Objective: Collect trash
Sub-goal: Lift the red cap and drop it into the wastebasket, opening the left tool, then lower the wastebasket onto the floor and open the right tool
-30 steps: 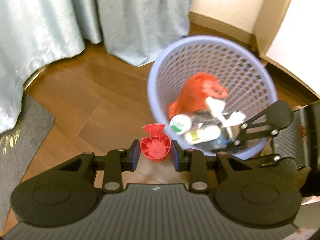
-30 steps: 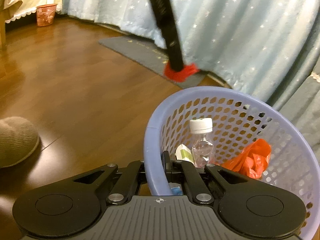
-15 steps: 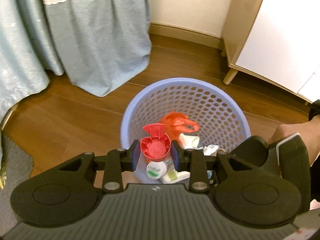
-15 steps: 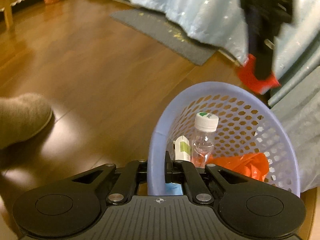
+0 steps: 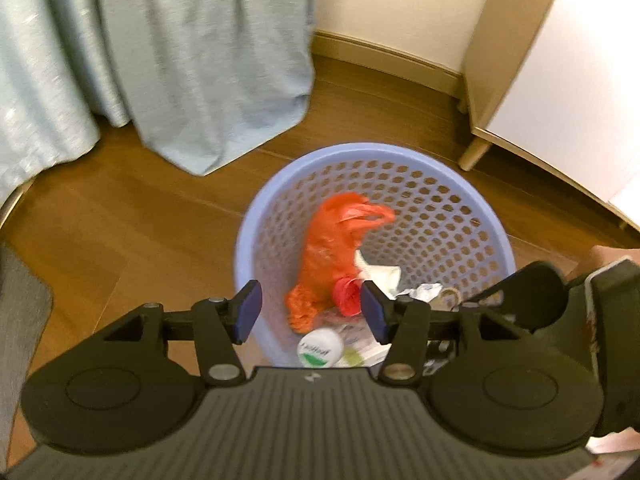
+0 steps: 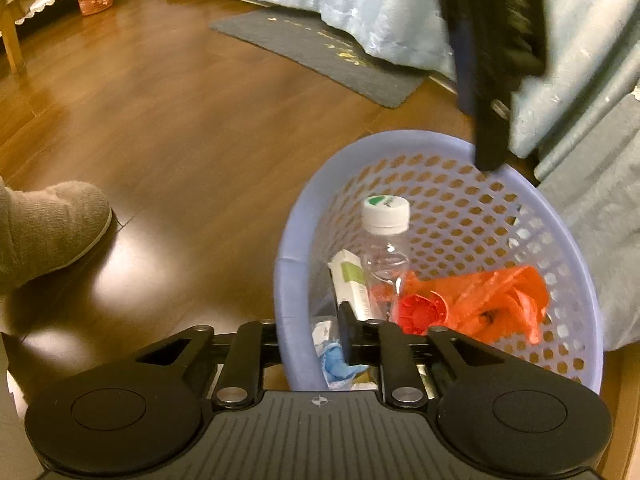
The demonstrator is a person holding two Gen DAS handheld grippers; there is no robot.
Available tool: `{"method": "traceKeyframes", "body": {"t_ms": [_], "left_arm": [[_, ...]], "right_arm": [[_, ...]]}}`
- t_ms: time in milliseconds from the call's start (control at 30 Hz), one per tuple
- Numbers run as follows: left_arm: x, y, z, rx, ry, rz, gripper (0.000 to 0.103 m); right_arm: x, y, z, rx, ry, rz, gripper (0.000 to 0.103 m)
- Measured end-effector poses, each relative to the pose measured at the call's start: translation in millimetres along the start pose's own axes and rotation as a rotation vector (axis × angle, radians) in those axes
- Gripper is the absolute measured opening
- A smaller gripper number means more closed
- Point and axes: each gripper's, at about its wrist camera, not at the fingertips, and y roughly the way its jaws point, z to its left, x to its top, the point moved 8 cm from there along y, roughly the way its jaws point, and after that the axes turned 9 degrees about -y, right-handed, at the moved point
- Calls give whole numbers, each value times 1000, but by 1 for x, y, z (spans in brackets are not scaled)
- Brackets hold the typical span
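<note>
While left jaws gape, red cap [image 5: 347,297] lies below in basket [image 5: 256,216].

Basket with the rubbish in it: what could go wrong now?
The jaws of the right hand-held gripper have just been opening with the rim of the basket between them. The basket looks tilted, so it could rock or tip, spilling the bottle and red cap. Pulling away crookedly could snag the rim.

Glossy brown wood floor [image 6: 168,128] under warm light, pale blue curtains [image 5: 200,60] hanging to it, grey mat [image 6: 320,56] beside them, cream wall [image 5: 392,0] with baseboard, white cabinet [image 5: 560,80] on wooden legs.
</note>
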Motion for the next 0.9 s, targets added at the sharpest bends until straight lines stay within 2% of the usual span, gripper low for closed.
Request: {"method": "traceKeyframes", "body": {"t_ms": [167, 267, 500, 767, 900], "left_arm": [[-17, -1, 16, 31, -82, 2, 51], [-21, -1, 20, 36, -97, -5, 51], [-18, -9, 24, 30, -119, -41, 51], [-22, -15, 25, 33, -119, -31, 51], [-22, -23, 22, 39, -107, -23, 51]], "right_arm": [[-5, -7, 0, -19, -32, 27, 35], [-8, -6, 3, -26, -77, 44, 42], [-20, -6, 4, -18, -117, 64, 45], [-28, -24, -8, 72, -28, 86, 46], [-31, -38, -19, 86, -1, 99, 46]]}}
